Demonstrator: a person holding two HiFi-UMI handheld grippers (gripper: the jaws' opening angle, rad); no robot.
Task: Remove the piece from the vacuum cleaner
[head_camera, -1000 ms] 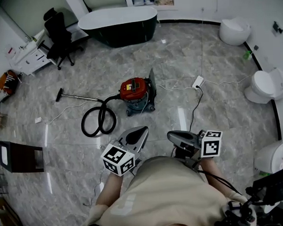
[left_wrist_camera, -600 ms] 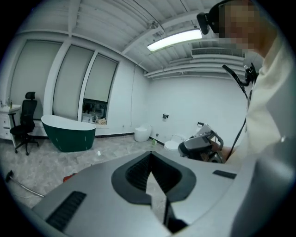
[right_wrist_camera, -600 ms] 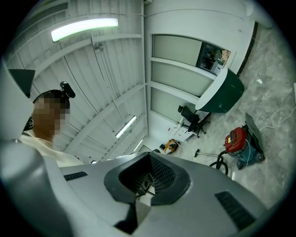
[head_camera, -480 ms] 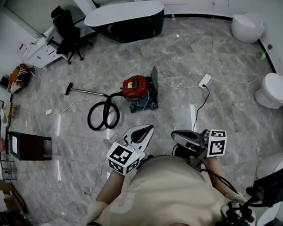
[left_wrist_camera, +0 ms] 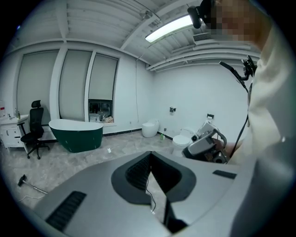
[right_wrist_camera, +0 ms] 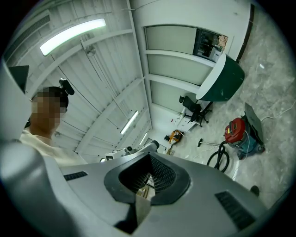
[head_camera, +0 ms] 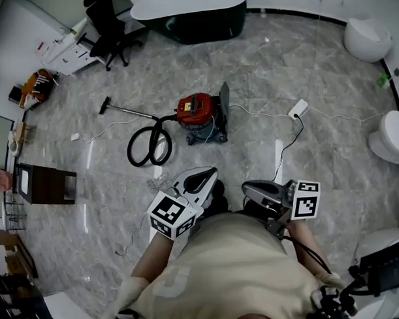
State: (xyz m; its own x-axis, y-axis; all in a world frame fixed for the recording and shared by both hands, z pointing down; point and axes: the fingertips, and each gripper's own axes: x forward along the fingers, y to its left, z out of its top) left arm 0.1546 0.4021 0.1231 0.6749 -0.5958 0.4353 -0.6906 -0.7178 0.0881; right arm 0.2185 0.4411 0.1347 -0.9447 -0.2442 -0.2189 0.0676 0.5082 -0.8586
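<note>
the red vacuum cleaner (head_camera: 199, 110) stands on the marble floor (head_camera: 282, 81), at about 12 o'clock from both grippers and well apart from them. its black hose (head_camera: 147, 147) loops on the floor at its 8 o'clock, and a white power strip (head_camera: 298, 109) lies at its 3 o'clock. the left gripper (head_camera: 200, 180) and right gripper (head_camera: 254, 190) are held side by side just ahead of the person's chest. the jaws of each are together with nothing between them (each gripper's own view shows the tips meeting). a dark green bathtub (head_camera: 191, 15) stands beyond the vacuum cleaner at 12 o'clock.
</note>
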